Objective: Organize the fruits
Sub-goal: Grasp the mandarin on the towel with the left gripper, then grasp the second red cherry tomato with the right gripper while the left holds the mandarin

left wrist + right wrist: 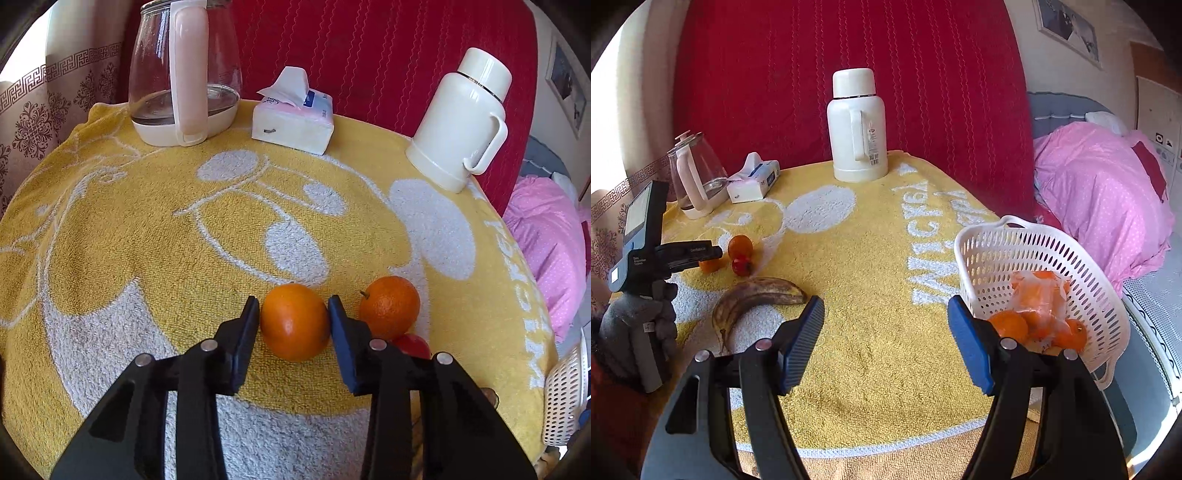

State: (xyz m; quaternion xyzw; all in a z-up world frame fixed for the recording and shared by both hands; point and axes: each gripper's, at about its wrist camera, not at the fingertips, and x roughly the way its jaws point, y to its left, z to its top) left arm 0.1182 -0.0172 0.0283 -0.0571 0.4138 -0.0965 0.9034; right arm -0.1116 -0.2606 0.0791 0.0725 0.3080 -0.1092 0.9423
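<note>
My left gripper point(293, 308) is shut on an orange point(294, 325) that rests on the yellow towel point(147, 236), its pads pressing on both sides of the fruit. A second orange point(389, 308) and a small red fruit point(413, 345) lie just to its right. In the right wrist view the same left gripper point(709, 254) sits at the far left, held by a gloved hand point(639, 317). A brown-spotted banana point(757, 299) lies near it. My right gripper point(886, 314) is open over bare towel. A white basket point(1034, 251) to its right holds several oranges point(1034, 314), some in a plastic bag.
A glass kettle point(181, 74), a tissue pack point(291, 122) and a white thermos point(458, 122) stand along the table's far edge against a red cloth point(849, 44). A bed with a pink cover point(1100, 206) lies to the right beyond the table edge.
</note>
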